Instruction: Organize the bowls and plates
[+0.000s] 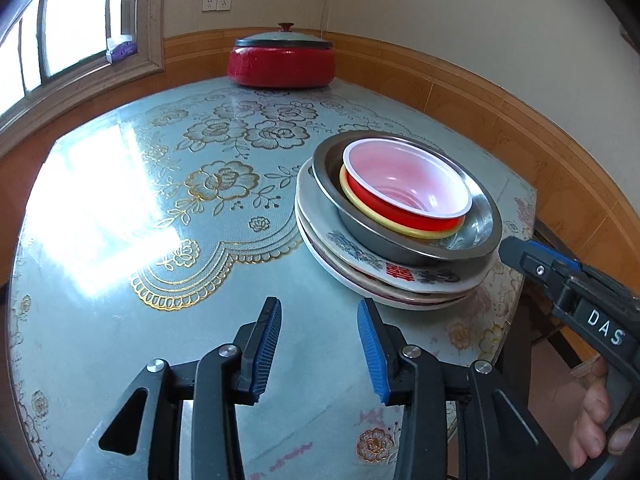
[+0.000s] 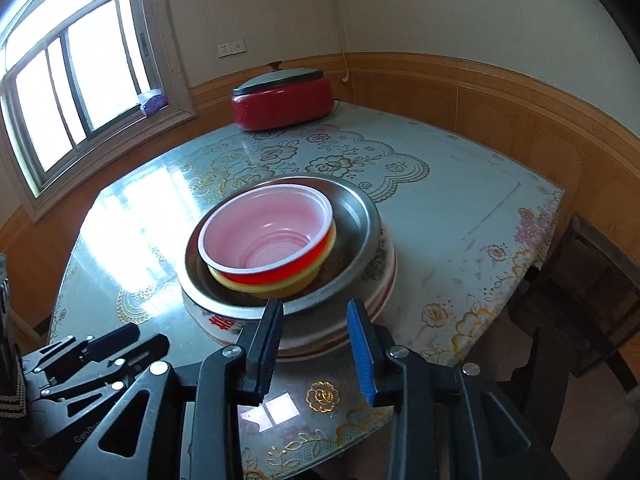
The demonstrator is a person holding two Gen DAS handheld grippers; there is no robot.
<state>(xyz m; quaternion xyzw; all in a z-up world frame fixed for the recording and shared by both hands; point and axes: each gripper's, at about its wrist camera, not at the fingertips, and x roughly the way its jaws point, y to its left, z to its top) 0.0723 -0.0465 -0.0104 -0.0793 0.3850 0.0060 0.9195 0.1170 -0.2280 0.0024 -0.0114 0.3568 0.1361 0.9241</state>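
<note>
Plates stacked, bowls nested on top; left gripper, right gripper jaws wide apart, empty.

My left gripper hangs with jaws apart over the table; red bowl nested atop the plate stack.

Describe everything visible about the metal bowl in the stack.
The metal bowl is a wide, shallow basin of dull grey steel, by its look, with a flat rolled rim. It sits upright on top of the stacked patterned plates near the table's edge. Inside it rests a yellow bowl holding a red bowl with a white-pink interior, off-centre. Neither gripper touches it.
</note>
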